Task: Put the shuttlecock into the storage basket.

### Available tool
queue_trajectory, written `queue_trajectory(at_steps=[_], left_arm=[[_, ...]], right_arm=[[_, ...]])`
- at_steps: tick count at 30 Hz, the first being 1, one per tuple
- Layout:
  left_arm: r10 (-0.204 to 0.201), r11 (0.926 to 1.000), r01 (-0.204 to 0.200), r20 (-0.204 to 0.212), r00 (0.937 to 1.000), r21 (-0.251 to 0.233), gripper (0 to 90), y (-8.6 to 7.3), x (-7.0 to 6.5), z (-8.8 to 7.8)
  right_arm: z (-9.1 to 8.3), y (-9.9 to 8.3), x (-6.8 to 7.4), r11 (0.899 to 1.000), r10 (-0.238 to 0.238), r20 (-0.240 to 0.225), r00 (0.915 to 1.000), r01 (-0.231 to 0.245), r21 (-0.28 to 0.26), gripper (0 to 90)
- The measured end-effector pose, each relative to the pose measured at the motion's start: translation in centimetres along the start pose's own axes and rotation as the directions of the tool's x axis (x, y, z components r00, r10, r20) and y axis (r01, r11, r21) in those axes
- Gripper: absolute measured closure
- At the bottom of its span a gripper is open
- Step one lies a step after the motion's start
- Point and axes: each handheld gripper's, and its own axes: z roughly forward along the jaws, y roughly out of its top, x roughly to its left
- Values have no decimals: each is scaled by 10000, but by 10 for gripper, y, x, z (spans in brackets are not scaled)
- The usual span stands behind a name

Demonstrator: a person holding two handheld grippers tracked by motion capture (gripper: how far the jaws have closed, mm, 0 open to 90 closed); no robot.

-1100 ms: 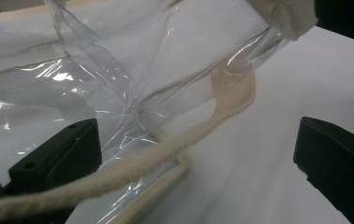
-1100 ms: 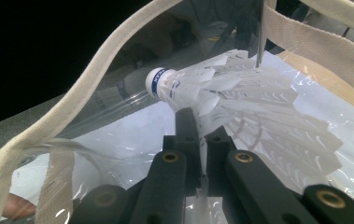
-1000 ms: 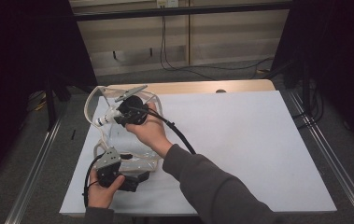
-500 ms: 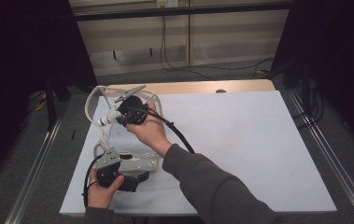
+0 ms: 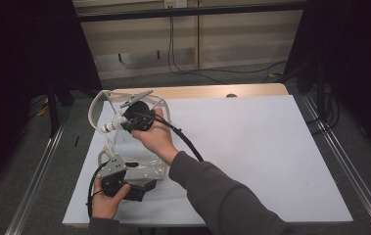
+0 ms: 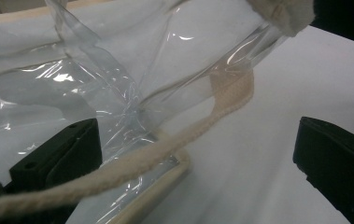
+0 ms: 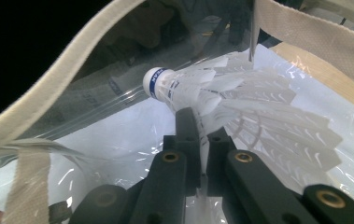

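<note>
The right gripper [image 7: 201, 135] is clamping a white feathered shuttlecock [image 7: 240, 107] by its skirt, jaws pinched nearly together on the feathers, so the cork tip is sticking out ahead of and slightly left of the jaw tips. In the high view the right gripper [image 5: 124, 121] is hanging over the mouth of a clear plastic bag [image 5: 139, 161] trimmed with cream webbing, with the shuttlecock [image 5: 110, 126] poking out past its nose. Gripping by the feathers rather than the cork is leaving the heavy end free to lead the way in, which I judge to be the point of this hold.

The left gripper [image 5: 146, 188] is sitting at the bag's near corner with its jaws standing wide apart; in the left gripper view a cream cord handle [image 6: 132, 163] and a fold of the clear plastic are running across its left jaw, but nothing is being pressed between the two. It seems to be steadying the bag's bottom edge so the mouth is staying up and open.

Around the right gripper, a webbing strap [image 7: 58, 88] is arcing to its upper left and another [image 7: 315, 42] to its upper right, framing a gap just ahead of the cork. Room is tight sideways and freer straight ahead and down. Beyond the bag, to the right gripper's far side, the white table [image 5: 271, 147] is lying bare
</note>
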Motion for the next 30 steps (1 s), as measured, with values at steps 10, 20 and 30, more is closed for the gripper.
queue_trajectory(at_steps=[10, 20, 30], left_arm=[[69, 10000, -69, 2, 10000, -48, 12, 0, 0, 0], [36, 10000, -36, -11, 10000, -1, 12, 0, 0, 0], [9, 10000, -9, -2, 10000, -34, 12, 0, 0, 0]], right_arm=[[7, -4, -2, 9990, -264, 293, 9992, 253, 365, 883], [6, -6, 1, 9985, -374, 374, 9986, 359, 417, 882], [7, -7, 3, 9986, -361, 224, 9991, 352, 383, 881]])
